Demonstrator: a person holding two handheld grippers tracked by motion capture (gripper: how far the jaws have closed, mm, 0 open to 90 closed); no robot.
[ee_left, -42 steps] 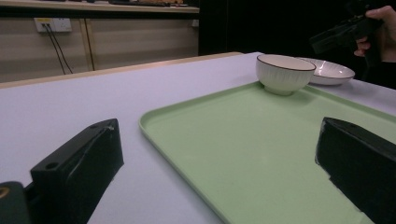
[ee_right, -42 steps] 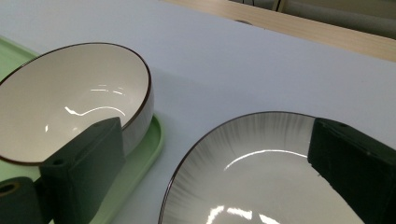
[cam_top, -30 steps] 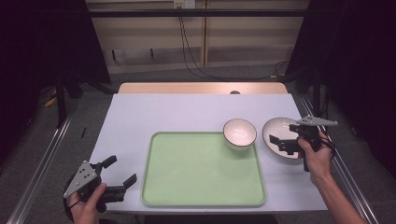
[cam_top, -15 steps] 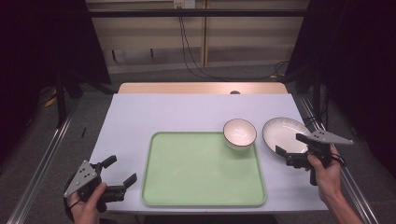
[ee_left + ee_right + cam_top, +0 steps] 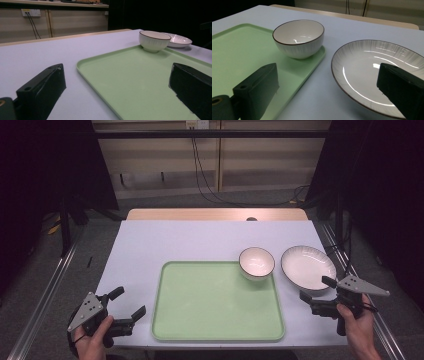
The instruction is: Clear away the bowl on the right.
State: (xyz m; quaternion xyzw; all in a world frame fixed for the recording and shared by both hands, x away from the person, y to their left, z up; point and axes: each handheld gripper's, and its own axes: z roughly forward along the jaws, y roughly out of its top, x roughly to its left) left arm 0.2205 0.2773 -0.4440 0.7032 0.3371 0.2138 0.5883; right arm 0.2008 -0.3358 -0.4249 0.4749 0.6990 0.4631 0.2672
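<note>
A pale green tray (image 5: 215,305) lies in the middle of the table near the front edge. A white bowl (image 5: 256,262) with a dark rim stands upright on the tray's far right corner. To its right, on the table, lies a white plate (image 5: 308,267). My right gripper (image 5: 316,289) is open and empty, just in front of the plate's near edge. In the right gripper view the bowl (image 5: 298,38) and plate (image 5: 372,67) lie ahead of the jaws. My left gripper (image 5: 127,302) is open and empty beside the tray's left edge, and its own view looks across the tray (image 5: 140,75) toward the bowl (image 5: 154,41).
The light grey table top (image 5: 200,240) has bare room behind the tray and at the left. A wooden strip (image 5: 215,214) runs along its far edge. Metal rails (image 5: 45,295) flank the table on both sides. Cables hang on the wall behind.
My right gripper has drawn back from over the plate toward the table's front edge, still open. The left gripper, bowl, plate and tray have not moved.
</note>
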